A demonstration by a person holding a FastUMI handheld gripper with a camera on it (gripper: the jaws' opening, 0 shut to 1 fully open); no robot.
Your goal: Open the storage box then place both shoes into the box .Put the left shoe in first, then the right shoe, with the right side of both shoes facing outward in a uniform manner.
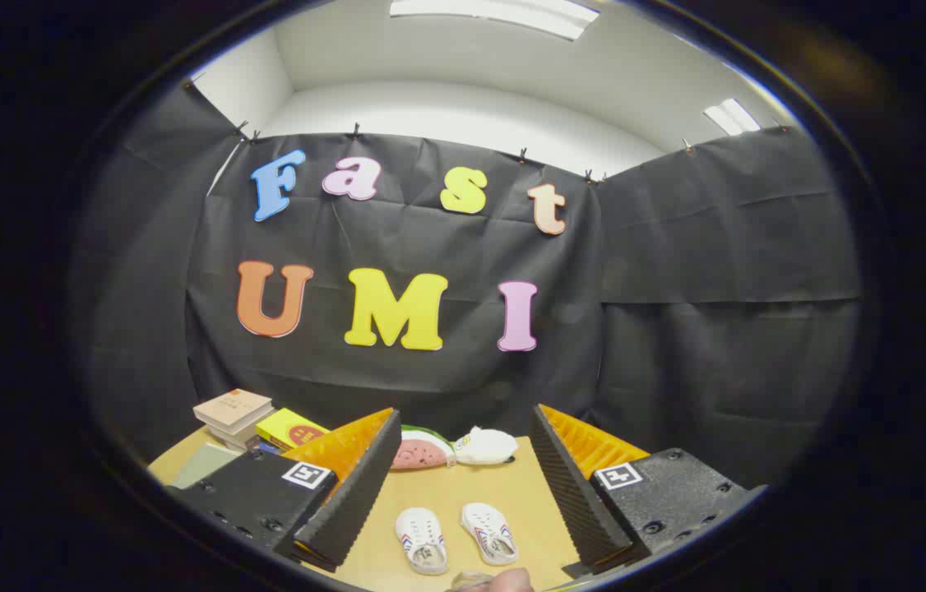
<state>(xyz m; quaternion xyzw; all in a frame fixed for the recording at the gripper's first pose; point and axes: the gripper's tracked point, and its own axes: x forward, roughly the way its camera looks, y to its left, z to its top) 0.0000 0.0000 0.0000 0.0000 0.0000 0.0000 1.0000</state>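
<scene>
My gripper [459,485] is spread wide, its two fingers splayed far apart and holding nothing; I carry it high and nearly level, so I look out across the table [529,493] more than down at it. I judge this a starting pose: the jaws are parted early so I can come down on whatever I must handle first without stopping to open them.

Between my fingers, on the bare tabletop, lie the two white shoes [456,536], side by side with a small gap, toes pointing towards me and soles down. They sit apart enough that I could take one without nudging the other. Just nearer than the shoes something pale [504,580] shows, possibly a hand, but it is too cut off to tell.

I cannot make out the storage box, so I judge the opening step not yet done.

Beyond the shoes, at the far edge against the cloth wall, rest a watermelon-slice plush [418,452] and a white plush toy [486,446], touching each other. Past my left finger a stack of books [234,413] stands beside a yellow book [290,427], well apart from the shoes and out of my working path.
</scene>
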